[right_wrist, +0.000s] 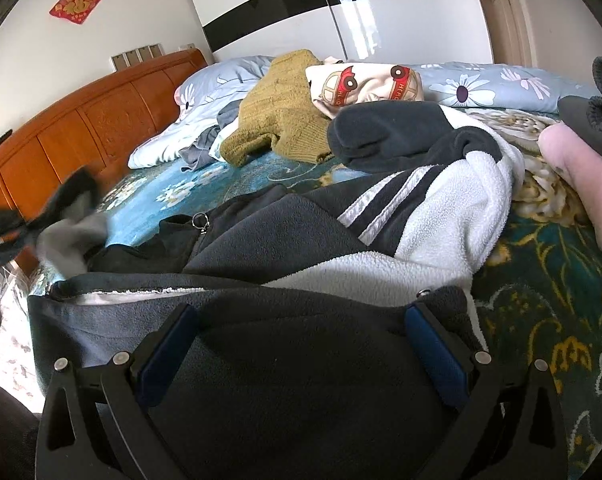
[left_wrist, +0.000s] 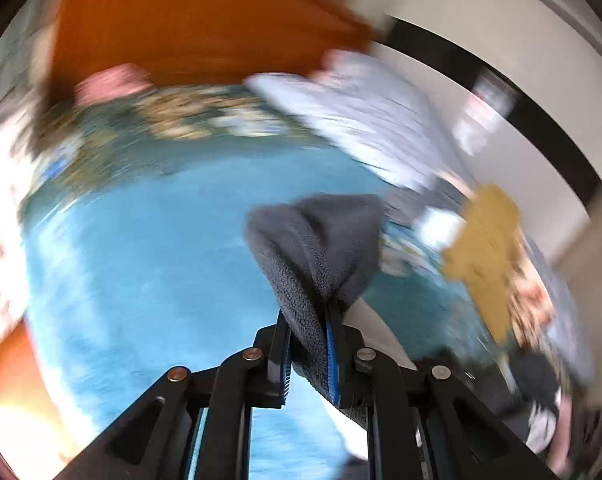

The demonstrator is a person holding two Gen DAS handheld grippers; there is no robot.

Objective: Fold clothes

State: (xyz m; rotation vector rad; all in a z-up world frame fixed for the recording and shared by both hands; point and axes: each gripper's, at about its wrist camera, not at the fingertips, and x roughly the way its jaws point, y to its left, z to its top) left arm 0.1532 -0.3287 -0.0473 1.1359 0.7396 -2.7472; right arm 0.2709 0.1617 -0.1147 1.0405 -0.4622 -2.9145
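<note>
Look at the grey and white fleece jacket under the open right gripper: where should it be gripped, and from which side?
Probably the dark grey hem of the fleece jacket lying between the open fingers of the right gripper. Come from the near bed edge, low and level: that edge faces the gripper, flat and uncovered, while the left gripper already pinches another grey fold.

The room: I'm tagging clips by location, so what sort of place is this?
Most likely a home bedroom. A wooden headboard backs a bed with a blue floral bedspread, flowered pillows lie at its head, and a sliding wardrobe stands behind.
</note>
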